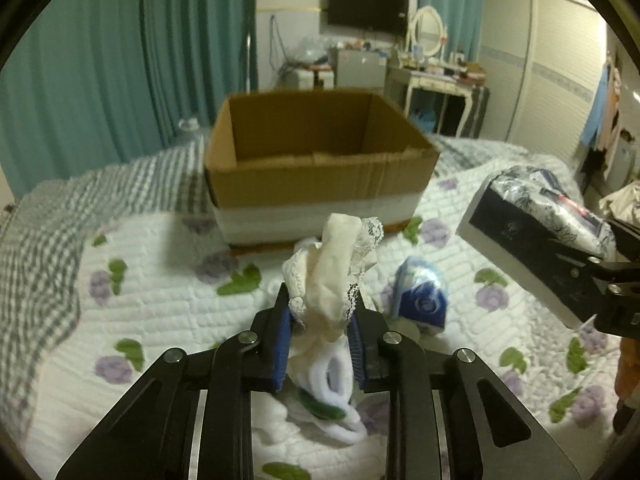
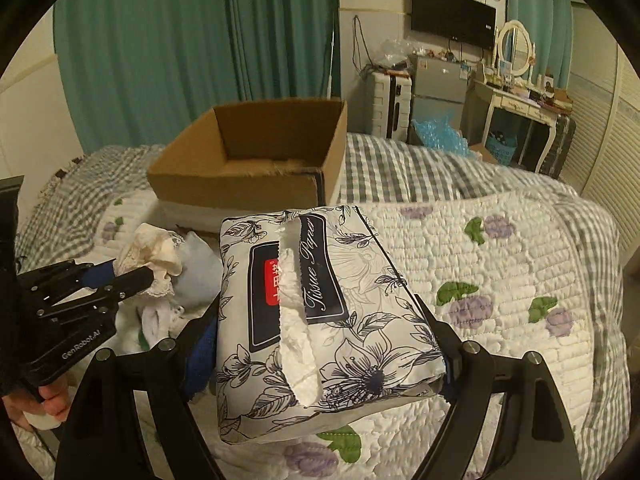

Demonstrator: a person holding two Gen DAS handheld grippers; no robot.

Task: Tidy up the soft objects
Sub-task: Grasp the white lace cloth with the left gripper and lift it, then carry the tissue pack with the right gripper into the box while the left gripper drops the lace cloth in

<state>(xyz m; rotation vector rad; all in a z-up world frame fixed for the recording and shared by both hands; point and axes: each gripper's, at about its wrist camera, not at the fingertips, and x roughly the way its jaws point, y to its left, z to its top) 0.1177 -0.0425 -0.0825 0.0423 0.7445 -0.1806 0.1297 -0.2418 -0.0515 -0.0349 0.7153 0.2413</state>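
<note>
Carrying both loads to the cardboard box [image 1: 320,160] is the step in hand: the left tool [image 1: 320,320] pinches a cream lace-trimmed garment [image 1: 336,272] above the floral quilt [image 1: 160,300], and the right tool [image 2: 332,356] clamps a tissue paper pack [image 2: 320,320] across its sides, lifted off the bed. Each load should probably clear the near wall of the box, which looks empty, before the jaws part, one tool at a time so they do not collide; a small blue tissue packet [image 1: 420,300] and white socks [image 1: 340,380] lie on the quilt
</note>
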